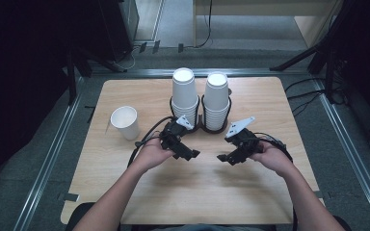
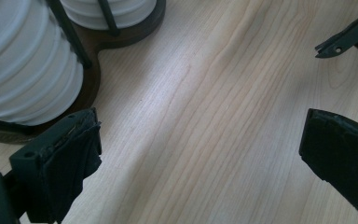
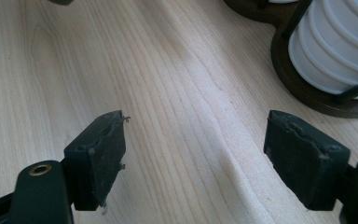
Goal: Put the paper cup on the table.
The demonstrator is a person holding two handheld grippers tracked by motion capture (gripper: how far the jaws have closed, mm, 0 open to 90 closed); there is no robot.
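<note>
High view: two stacks of white paper cups are held upside down in a dark double holder (image 1: 201, 126) at the far middle of the table (image 1: 125, 192), the left stack (image 1: 184, 94) and the right stack (image 1: 217, 98) standing side by side inside thin black uprights, and a single cup (image 1: 125, 122) stands upright, mouth up, well apart to the left. No cup is held. The left gripper (image 1: 192, 155) and the right gripper (image 1: 223, 157) are kept just in front of the holder, tips turned toward each other with bare wood between them; both sets of jaws are spread apart and nothing is gripped, as the left gripper view and the right gripper view confirm. The step in hand is judged to be the pulling of a cup off a stack. It would be done best if the holder base were steadied or one stack pinned with one gripper while the top cup is taken by the other. The wall of the top cup should be pinched near its closed end, above the uprights, and only lightly, since thin paper is crushed easily. The lift should be made straight up along the stack's axis, so that the rim is not caught on the wire and the cup beneath is not dragged along. A slight twist may be used if the cups stick.
</note>
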